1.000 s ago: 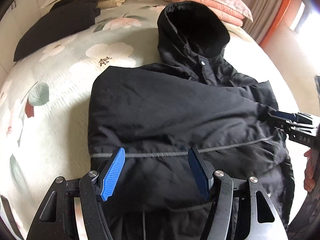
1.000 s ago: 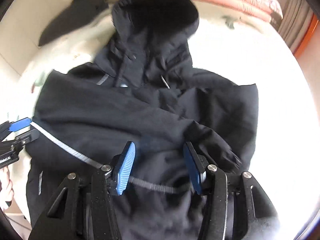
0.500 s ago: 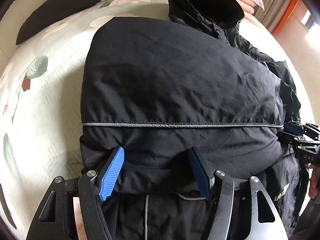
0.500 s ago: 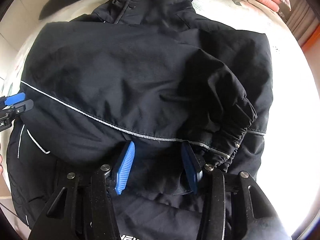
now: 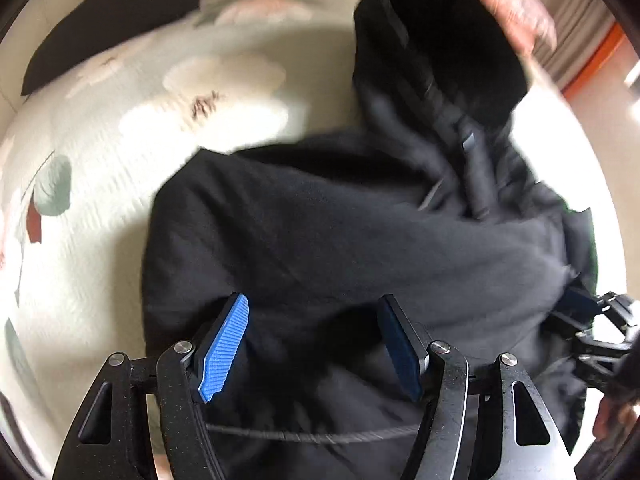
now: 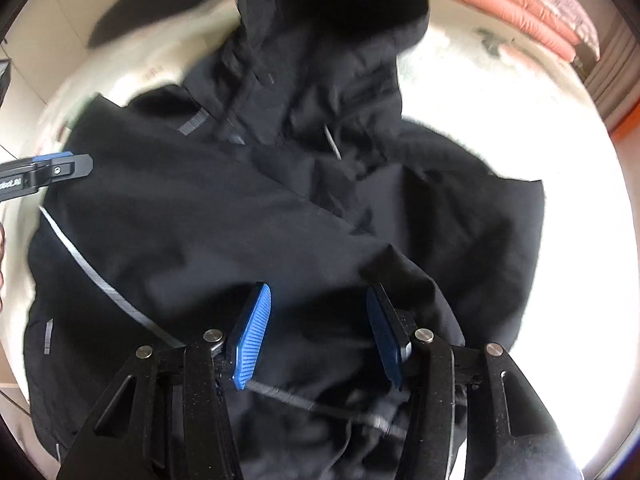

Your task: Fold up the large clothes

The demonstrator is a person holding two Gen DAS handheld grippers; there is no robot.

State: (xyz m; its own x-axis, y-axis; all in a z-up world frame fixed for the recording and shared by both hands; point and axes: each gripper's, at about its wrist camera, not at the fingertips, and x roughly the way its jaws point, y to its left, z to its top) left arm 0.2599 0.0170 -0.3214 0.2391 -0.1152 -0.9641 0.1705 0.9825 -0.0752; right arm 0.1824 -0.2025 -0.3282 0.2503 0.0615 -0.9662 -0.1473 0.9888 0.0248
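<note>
A large black hooded jacket lies on a floral bed cover, hood toward the far end, sleeves folded across its body. It fills the right wrist view too, with a grey reflective stripe on its left side. My left gripper hovers over the jacket's lower left part, jaws apart, nothing between the pads. My right gripper hovers over the lower right part beside a folded sleeve cuff, jaws apart and empty. Each gripper shows at the edge of the other's view, the right one and the left one. Both views are motion-blurred.
The floral bed cover extends left of the jacket. A second dark garment lies at the far left. Pink folded bedding sits at the far right. An orange strip and curtain stand beyond the bed's right side.
Both cameras have drawn back and up from the close view half a second ago; the hood and bed show again. Jaws stay open and the jacket stays on the bed.
</note>
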